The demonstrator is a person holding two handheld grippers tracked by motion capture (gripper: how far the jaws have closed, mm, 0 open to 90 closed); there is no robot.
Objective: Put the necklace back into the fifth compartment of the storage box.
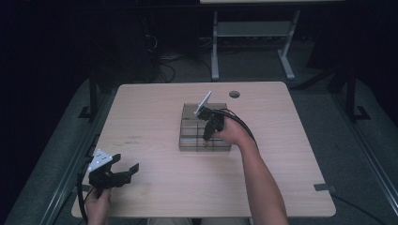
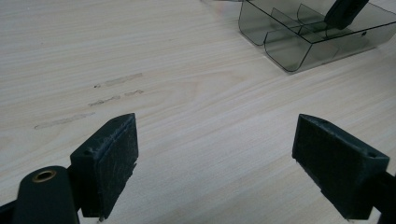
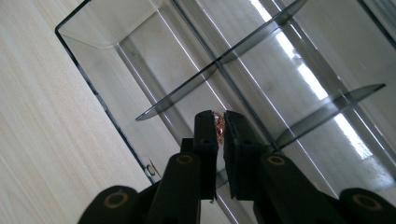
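A clear smoked plastic organiser box [image 1: 187, 125] with several compartments stands at the middle of the table. My right gripper [image 1: 206, 136] points down into its front part, jaws nearly together. In the right gripper view my right gripper [image 3: 219, 122] is shut on a small coppery, glittery piece [image 3: 218, 125], held above the dividers of the box [image 3: 116, 28]. My left gripper [image 1: 123, 168] hovers low over the table's front left, jaws wide apart. In the left gripper view my left gripper [image 2: 215, 154] has nothing between its pads, and the box [image 2: 289, 51] lies far ahead.
The wooden table [image 1: 155, 103] has a round cable hole [image 1: 234, 94] at its far right. Faint scuff marks [image 2: 112, 88] lie ahead of the left gripper. Beyond the table stand the legs of another desk [image 1: 215, 51] and loose cables on a dark floor.
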